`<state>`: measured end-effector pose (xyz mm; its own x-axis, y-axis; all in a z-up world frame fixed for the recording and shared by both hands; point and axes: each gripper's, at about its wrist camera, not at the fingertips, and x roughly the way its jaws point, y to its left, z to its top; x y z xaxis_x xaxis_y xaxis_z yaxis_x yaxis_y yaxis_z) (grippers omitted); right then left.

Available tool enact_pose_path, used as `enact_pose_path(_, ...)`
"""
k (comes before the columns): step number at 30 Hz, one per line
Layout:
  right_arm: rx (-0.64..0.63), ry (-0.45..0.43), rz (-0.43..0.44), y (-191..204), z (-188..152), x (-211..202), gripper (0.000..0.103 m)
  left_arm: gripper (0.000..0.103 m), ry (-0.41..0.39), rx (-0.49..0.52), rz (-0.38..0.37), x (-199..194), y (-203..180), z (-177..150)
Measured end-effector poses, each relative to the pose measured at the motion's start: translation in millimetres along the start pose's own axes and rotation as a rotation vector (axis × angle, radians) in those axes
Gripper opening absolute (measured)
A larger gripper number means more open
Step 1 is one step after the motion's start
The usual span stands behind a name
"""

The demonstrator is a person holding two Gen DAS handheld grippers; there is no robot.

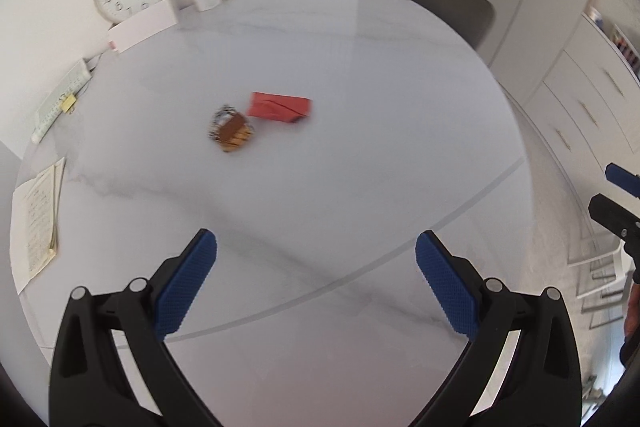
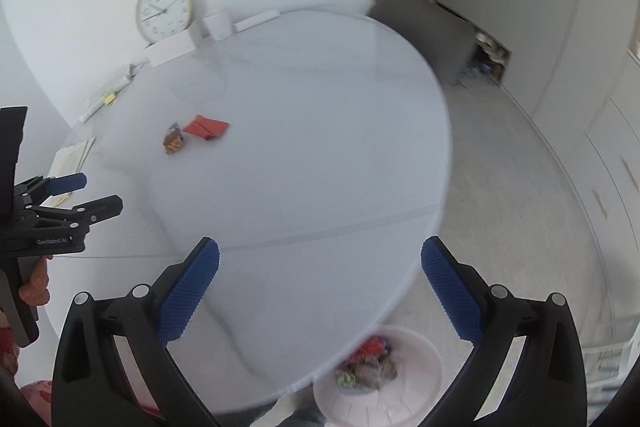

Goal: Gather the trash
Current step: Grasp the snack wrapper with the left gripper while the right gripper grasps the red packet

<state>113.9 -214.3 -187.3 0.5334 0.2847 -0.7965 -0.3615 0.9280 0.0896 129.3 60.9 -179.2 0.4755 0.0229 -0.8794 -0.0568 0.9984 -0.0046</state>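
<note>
Two scraps lie mid-worktop (image 1: 360, 75), away from its edges: a red wrapper (image 1: 279, 106) and a crumpled brown wrapper (image 1: 231, 129), nearly touching. Left tongs (image 1: 316, 281) and right tongs (image 2: 320, 285) hover released. Both scraps look light, soft and crushable; pinching a raised fold seems wisest.

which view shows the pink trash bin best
The right wrist view. The round pale pink plastic bin sits on the floor below the white marble table's near edge, with crumpled wrappers inside, partly blurred through the rim. The left wrist view does not show the bin at all.
</note>
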Motion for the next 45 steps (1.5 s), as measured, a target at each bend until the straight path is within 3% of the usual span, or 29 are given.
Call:
enact_pose_path(10, -0.302, 0.062, 0.101, 106, 89, 117, 0.100, 0.095, 0.024, -0.155, -0.037, 81, 88, 35)
enact_pose_path(17, -0.425, 0.161, 0.240, 146, 123, 202, 0.100, 0.095, 0.072, -0.306, -0.118, 116, 125, 41)
enact_pose_path(22, -0.536, 0.201, 0.297, 170, 135, 245, 0.100, 0.095, 0.088, -0.344, -0.126, 128, 135, 40)
enact_pose_path(26, -0.629, 0.227, 0.310, 184, 137, 271, 0.091, 0.095, 0.098, -0.368, -0.113, 137, 138, 44)
enact_pose_path(28, -0.666, 0.234, 0.305, 185, 138, 279, 0.084, 0.095, 0.097, -0.390, -0.116, 142, 138, 49)
enact_pose_path(30, -0.681, 0.246, 0.317, 185, 141, 286, 0.069, 0.095, 0.100, -0.406, -0.121, 146, 137, 54)
enact_pose_path(32, -0.682, 0.264, 0.327, 182, 142, 289, 0.042, 0.095, 0.101, -0.416, -0.118, 150, 134, 59)
enact_pose_path(45, -0.447, 0.204, 0.304, 102, 151, 250, 0.039, 0.095, 0.196, -0.514, -0.023, 207, 100, 100)
